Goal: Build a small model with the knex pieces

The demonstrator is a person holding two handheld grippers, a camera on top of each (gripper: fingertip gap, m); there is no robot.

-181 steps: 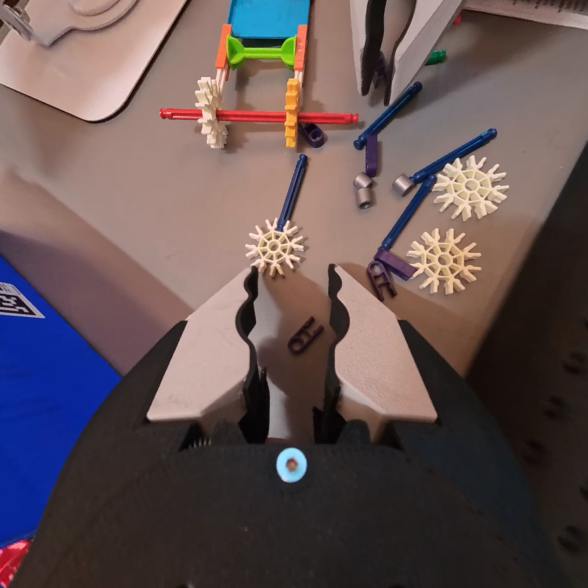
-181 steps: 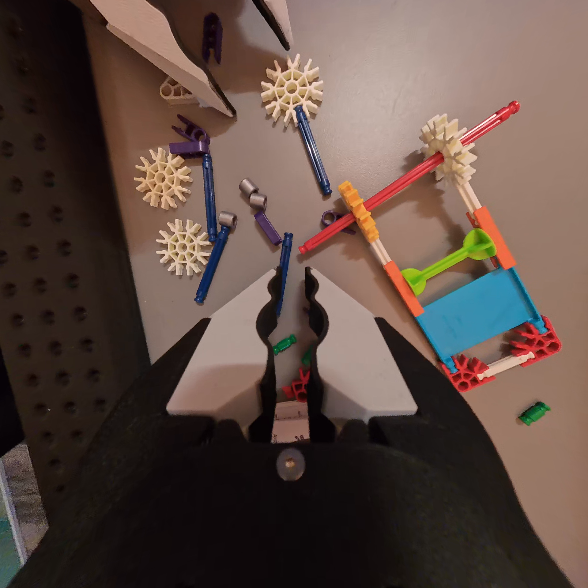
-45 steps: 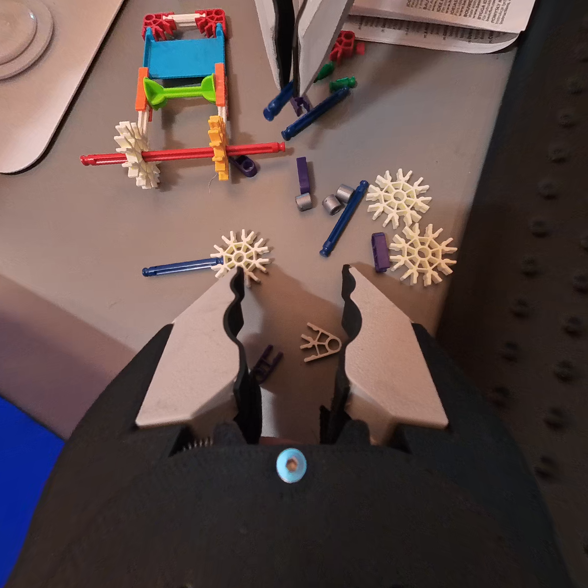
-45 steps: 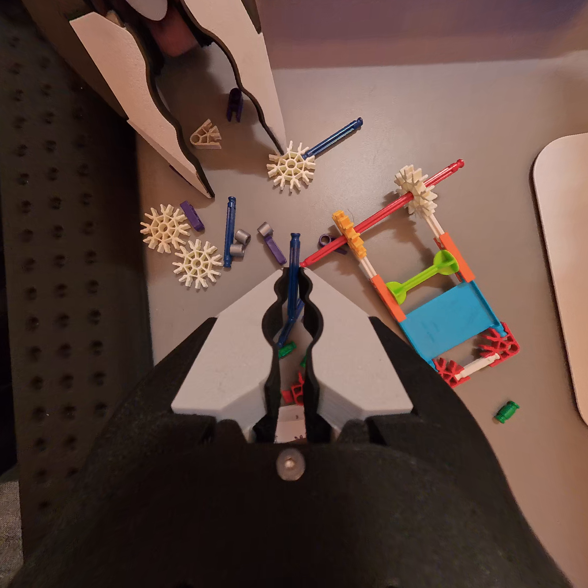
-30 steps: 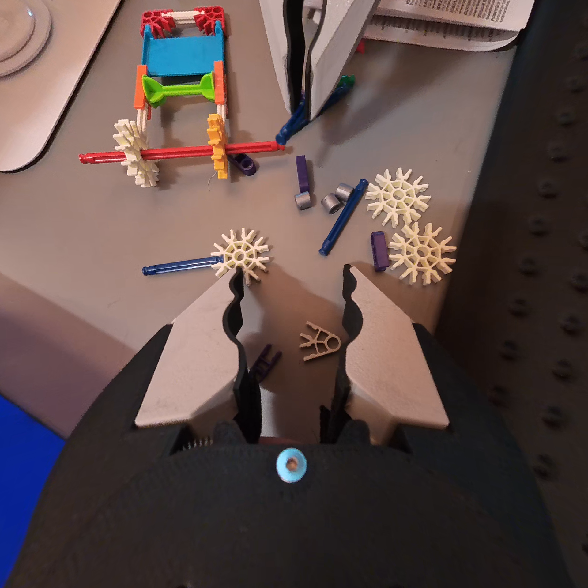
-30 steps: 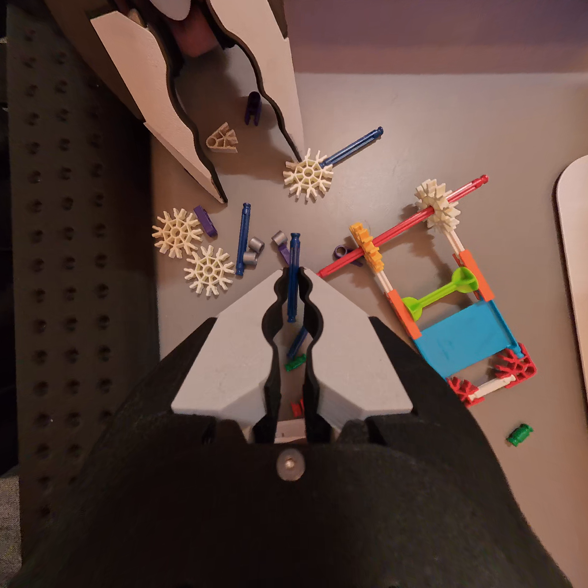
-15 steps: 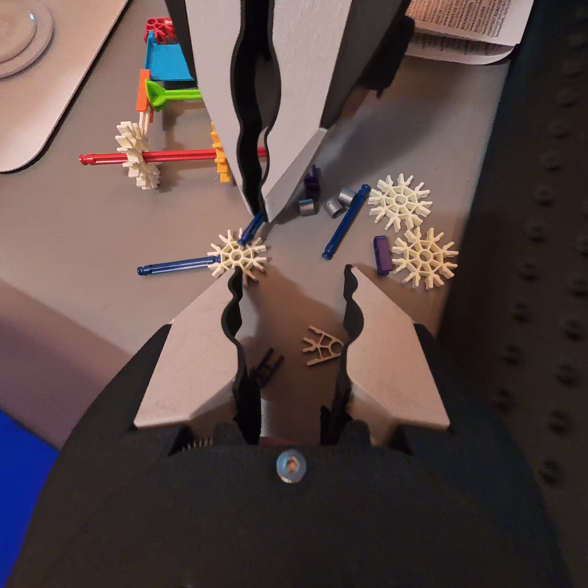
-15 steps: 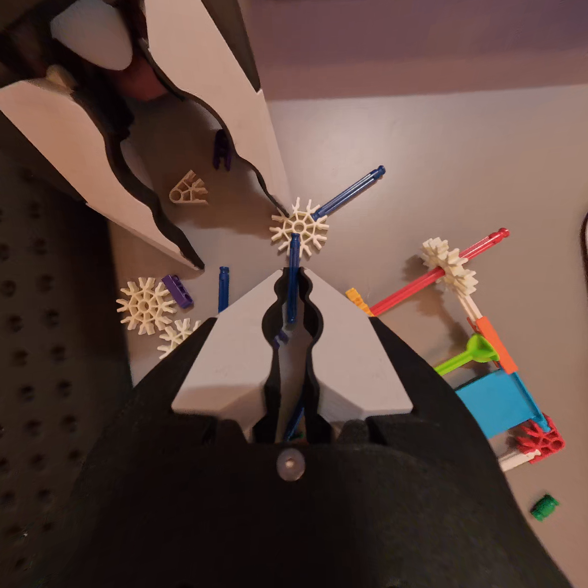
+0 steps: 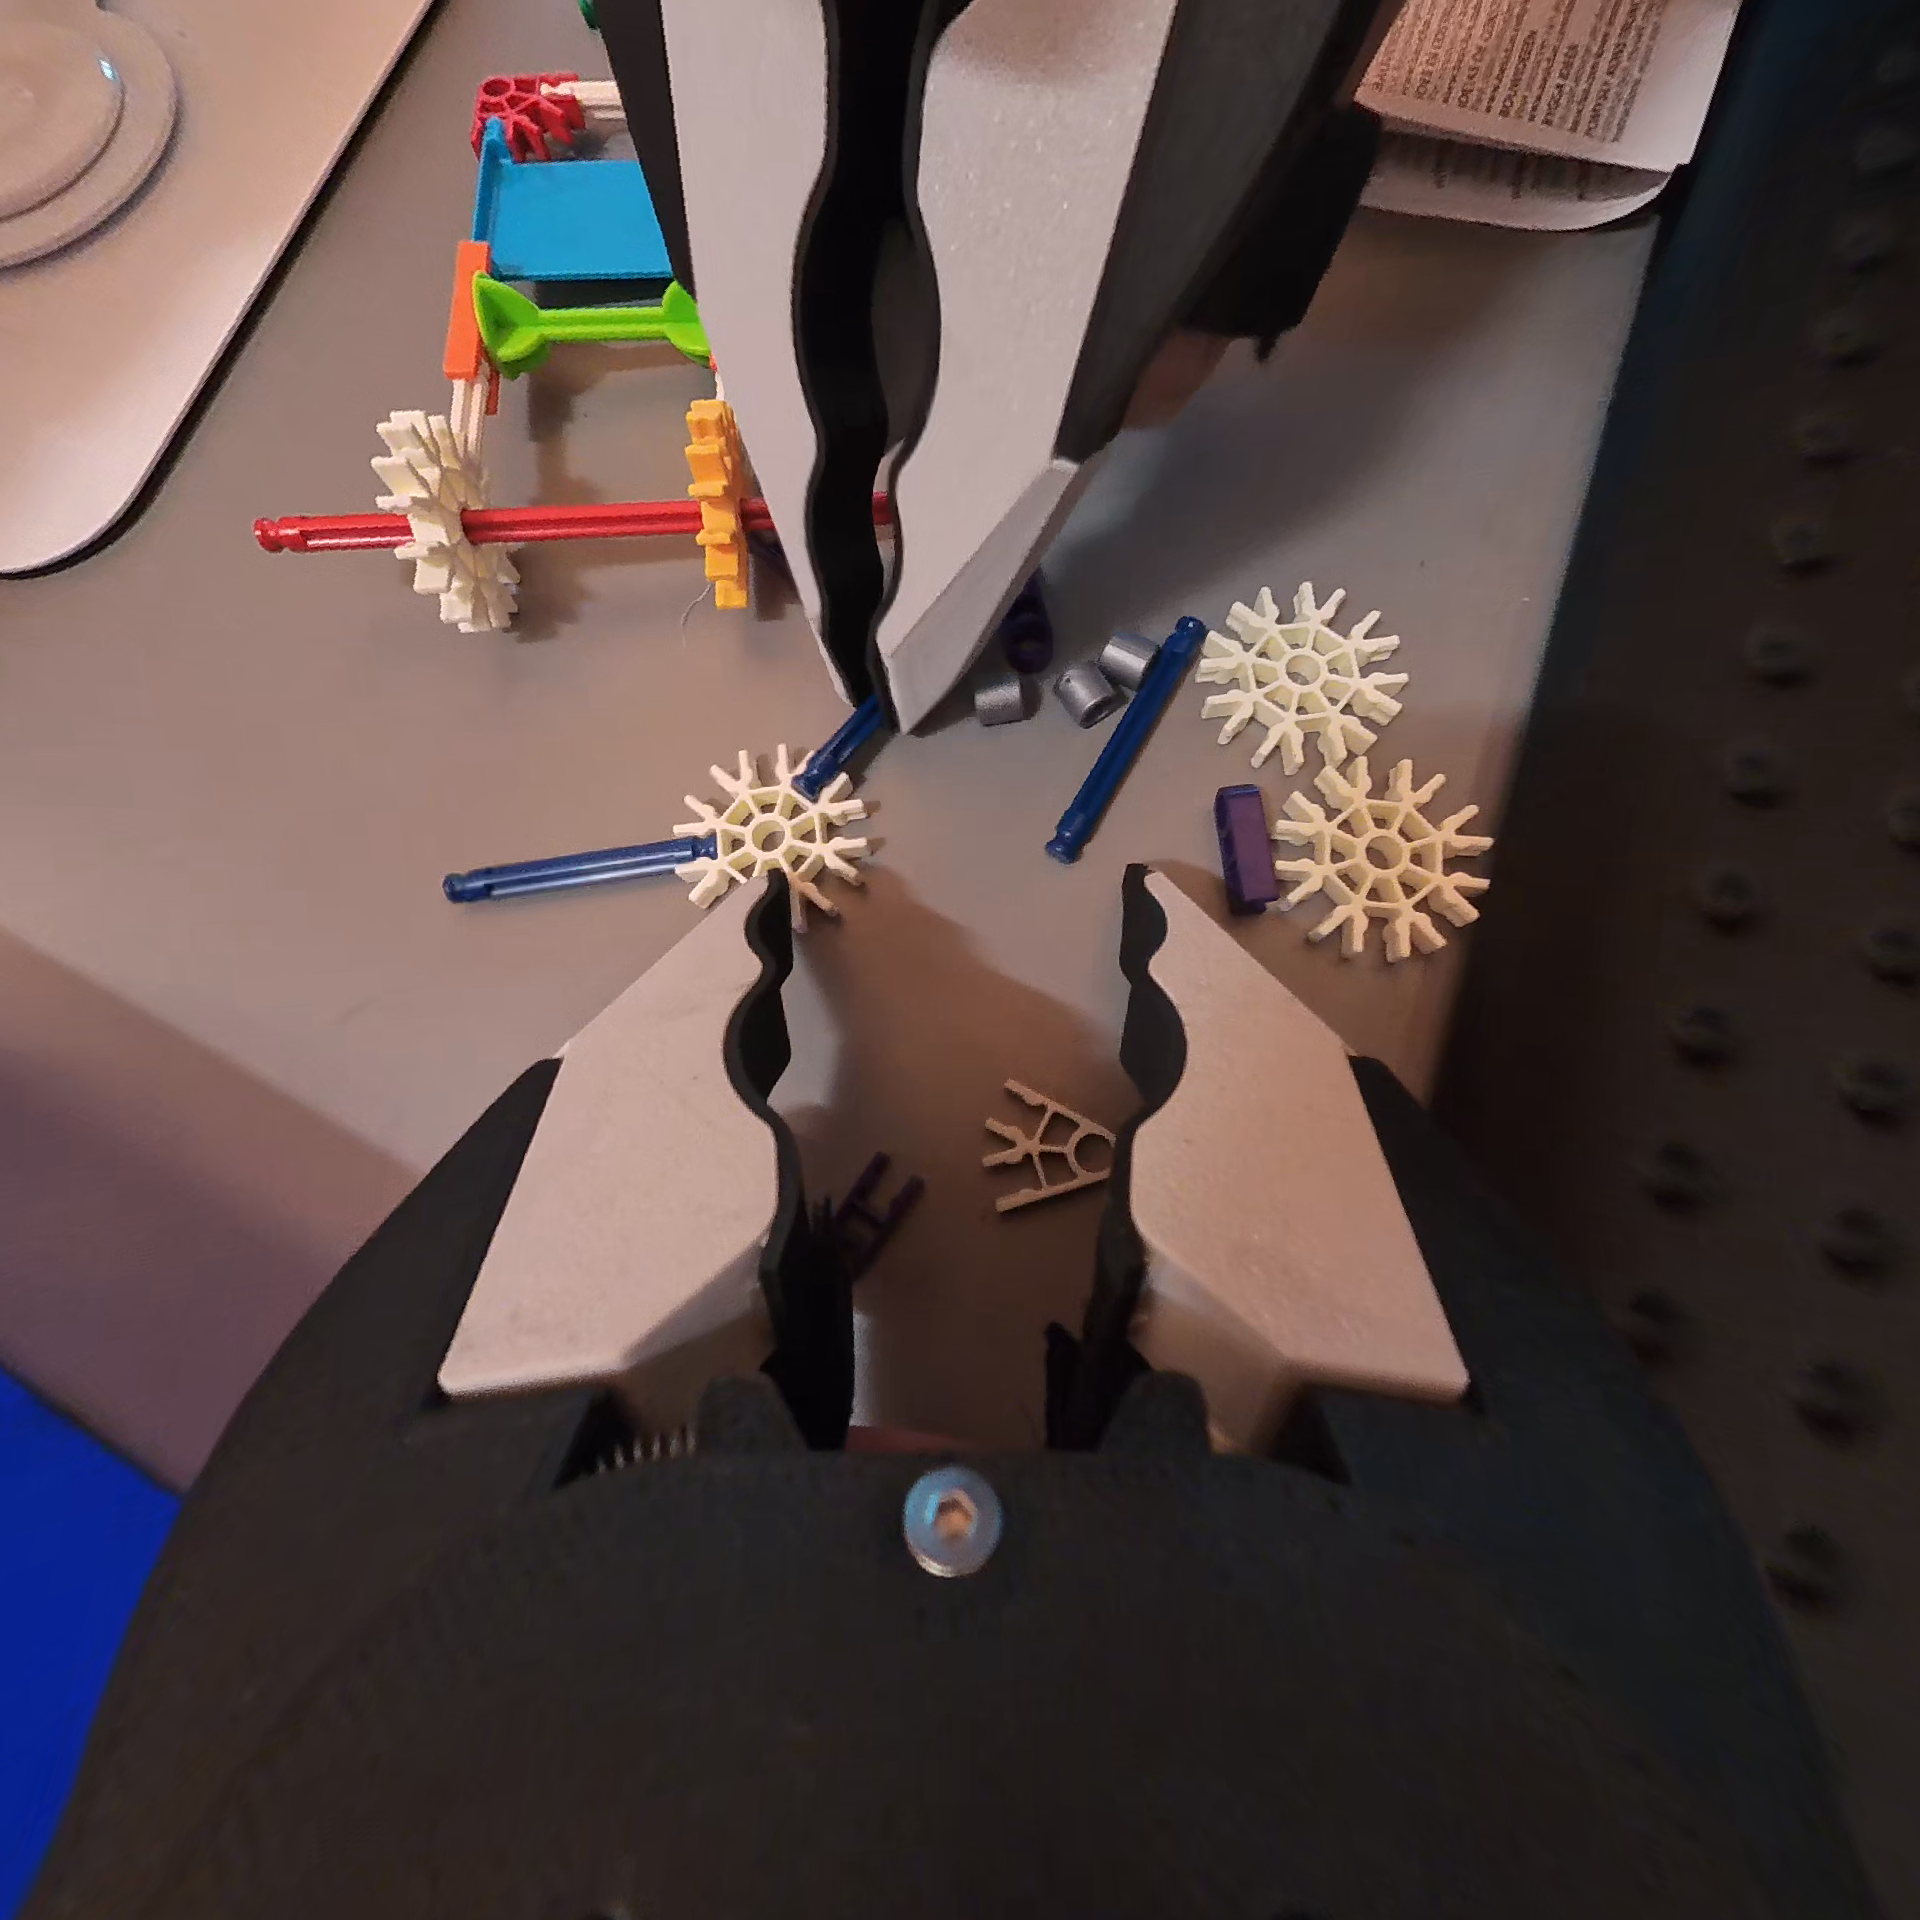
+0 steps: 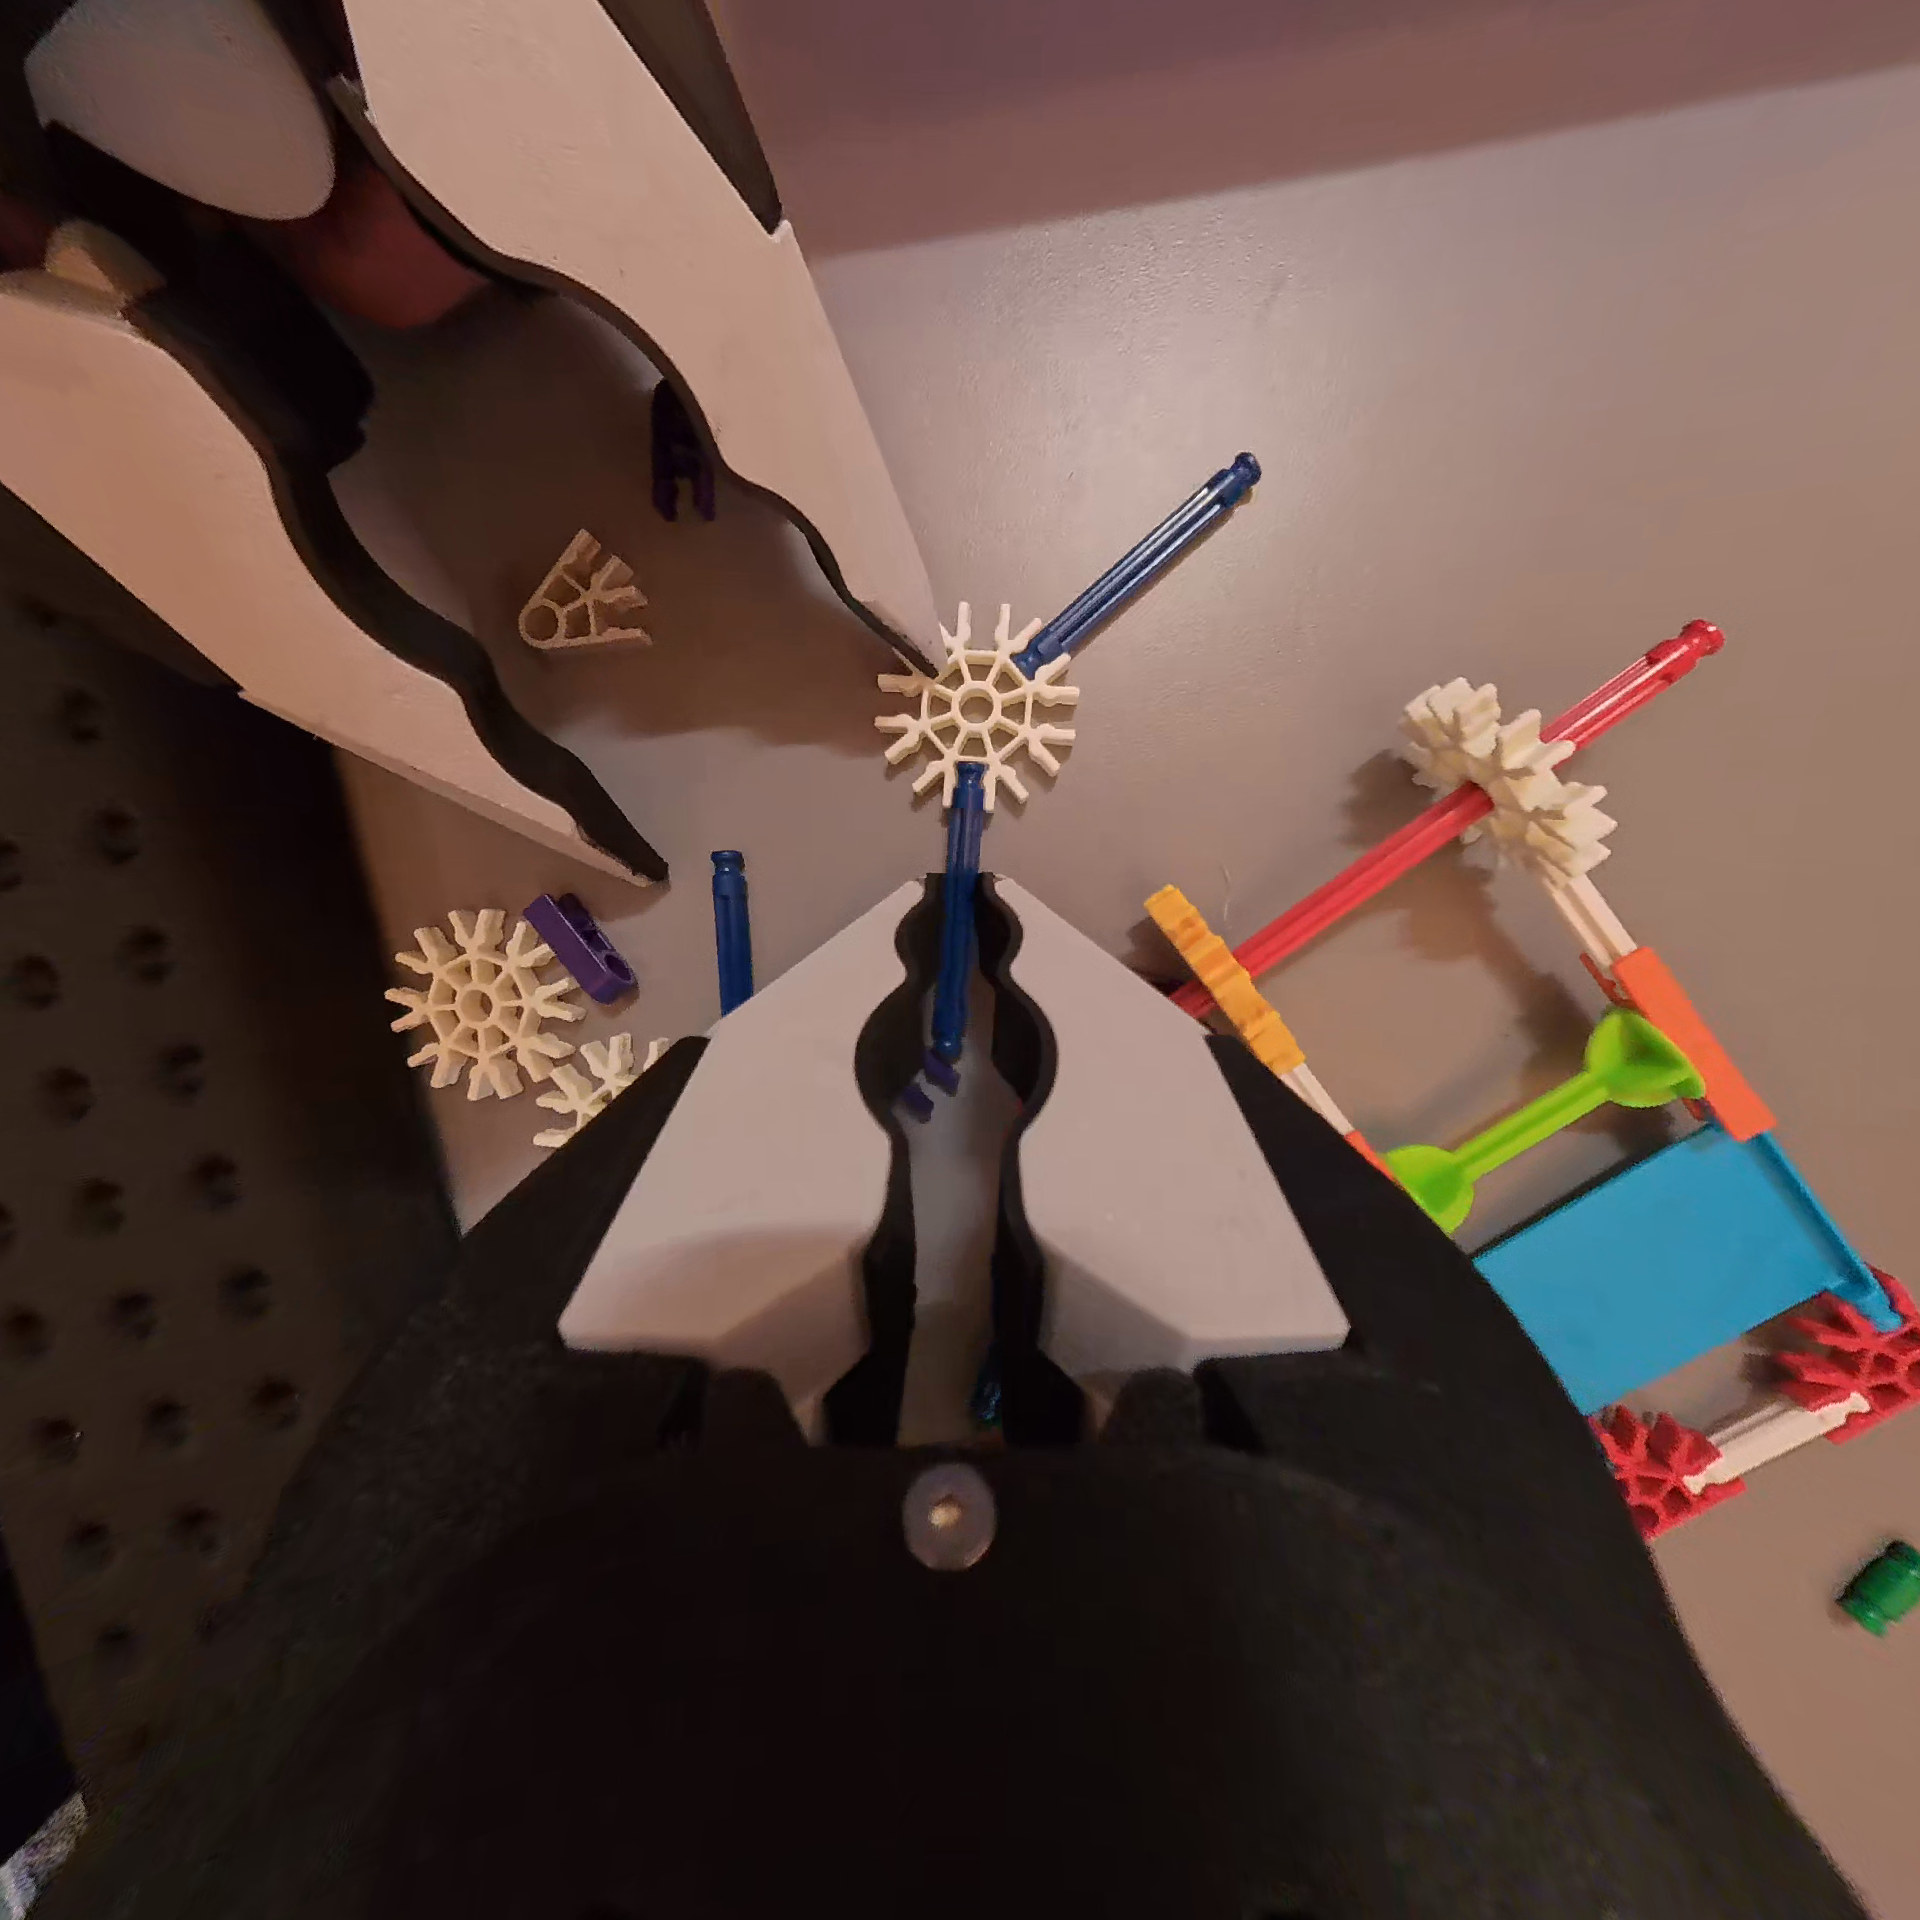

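**Currently on the grey tabletop: rod-and-connector toy parts, two grippers**

Right gripper: jaws closed on a blue rod, a slim ribbed plastic stick held near its middle. Its far end touches a slot of the cream snowflake connector, a flat disc with radiating notched spokes. A second blue rod is already plugged into that connector and lies flat on the table.

Left gripper: jaws wide apart, holding nothing. One fingertip touches the edge of the same connector. Between the wavy-edged fingers lie a tan fan-shaped connector and a small purple clip, both loose on the table.

Loose parts, right of the left gripper:
- two cream snowflakes, just beside each other, near the table edge
- purple block, touching the nearer snowflake
- third blue rod, lying free
- two grey sleeves, short hollow cylinders, close together

Assembled frame: blue flat panel, orange and white side rails, lime dumbbell-shaped crossbar, red connectors at the corners. A red rod crosses its open end, threaded through a cream gear and a yellow gear.

Also present: green stub, apart from the frame; printed paper sheet; black perforated board along the table edge; pale rounded tray, whose contents cannot be made out.
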